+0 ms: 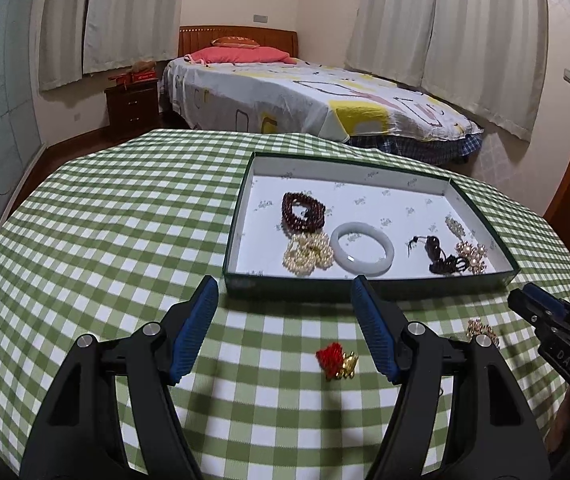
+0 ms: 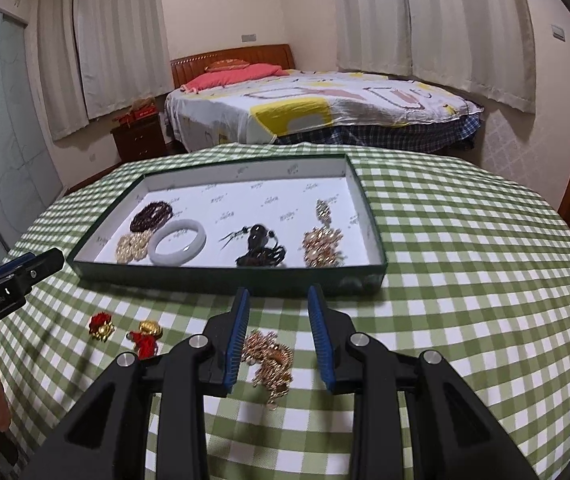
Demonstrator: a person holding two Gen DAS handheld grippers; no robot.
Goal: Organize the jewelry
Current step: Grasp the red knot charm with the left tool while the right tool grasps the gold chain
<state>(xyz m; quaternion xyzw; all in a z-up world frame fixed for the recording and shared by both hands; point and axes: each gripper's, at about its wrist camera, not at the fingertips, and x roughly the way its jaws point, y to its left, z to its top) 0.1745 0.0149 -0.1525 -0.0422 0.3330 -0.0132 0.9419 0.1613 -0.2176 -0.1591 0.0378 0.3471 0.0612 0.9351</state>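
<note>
A dark green tray with a white floor holds a dark red bead bracelet, a pearl bracelet, a white jade bangle, a dark cord pendant and gold floral pieces. My left gripper is open above the cloth; a red-and-gold charm lies between its fingers. My right gripper is open around a gold chain piece. A second red-and-gold charm lies left of it.
The table has a green-and-white checked cloth. Behind it stand a bed, a dark nightstand and curtains. A gold piece shows beside my left gripper's right finger.
</note>
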